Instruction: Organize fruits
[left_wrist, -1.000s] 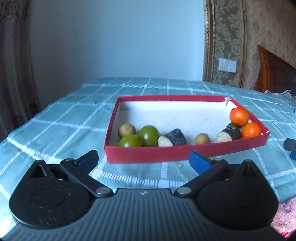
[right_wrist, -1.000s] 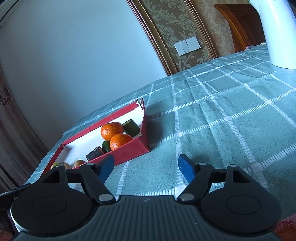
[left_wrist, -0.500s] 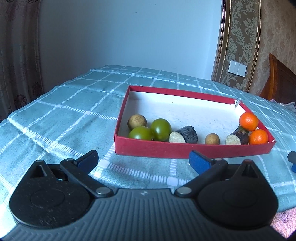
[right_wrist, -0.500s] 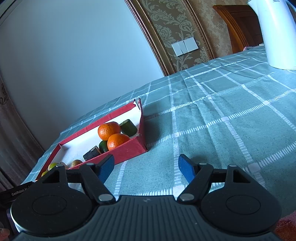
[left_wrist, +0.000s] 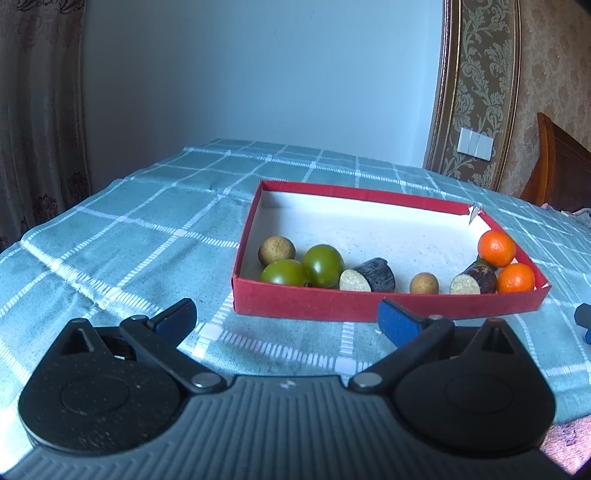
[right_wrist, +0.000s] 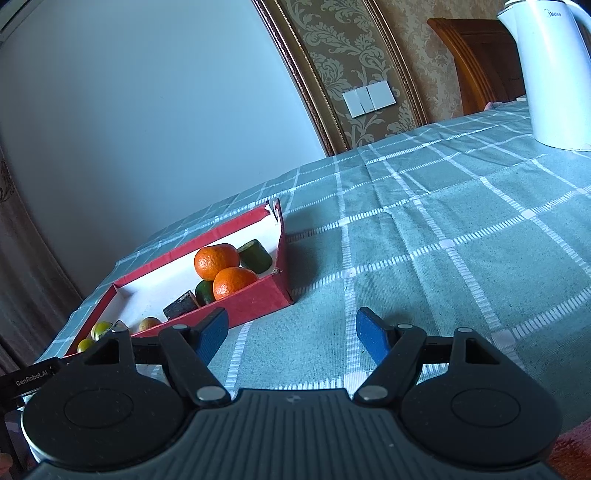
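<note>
Blue fingers (left_wrist: 397, 320) of both grippers spread, empty

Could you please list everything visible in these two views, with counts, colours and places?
box: one, red outside, white inside, on the tablecloth
oranges: two, orange, right corner of the box
green fruits: two, green, left part of the box
small round fruits: two, tan, one at left, one mid-front
cut pieces: two, dark skin with pale ends, mid-front and beside the oranges
green chunk: one, dark green, behind the oranges
tablecloth: one, teal with white checks
kettle: one, white, far right
wall switch: one, white
left gripper: open, empty
right gripper: open, empty
</note>
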